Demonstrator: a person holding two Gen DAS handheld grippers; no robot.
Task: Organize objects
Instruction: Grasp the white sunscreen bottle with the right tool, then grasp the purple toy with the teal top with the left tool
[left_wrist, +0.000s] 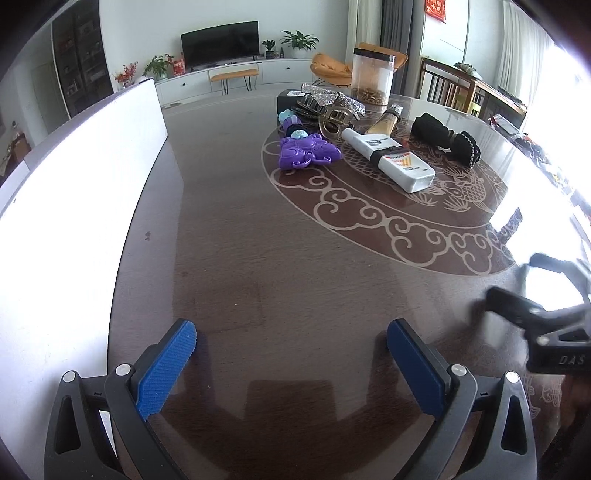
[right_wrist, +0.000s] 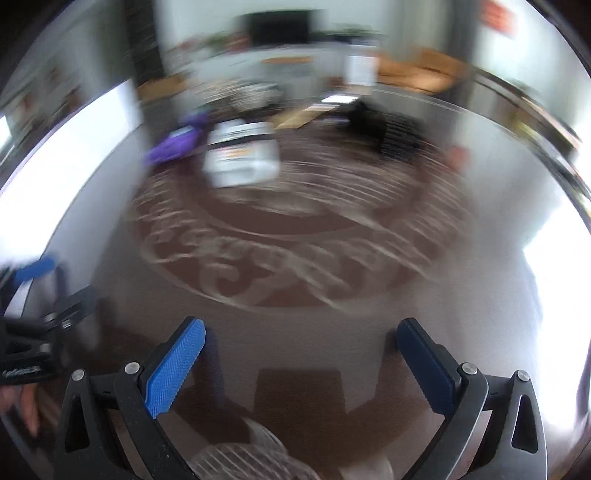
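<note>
Cluster of loose items at far centre of counter (left_wrist: 258, 258): white bottle (left_wrist: 391, 158) lying flat, purple butterfly toy (left_wrist: 308, 151) just beside, black fabric piece (left_wrist: 447, 138) near. Nothing gripped. Left tool (left_wrist: 291, 339) spread wide, empty. Right tool (right_wrist: 301, 338) likewise wide, view blurred. Judged: approach step; next needs a reach forward to one item

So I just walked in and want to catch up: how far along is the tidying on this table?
Nothing looks sorted yet. The purple toy, white bottle, hair clip and black cloth lie heaped mid-table. Nothing is in hand: left tongs and right tongs are open and empty. The whole pile is left; the right view is blurred.
</note>
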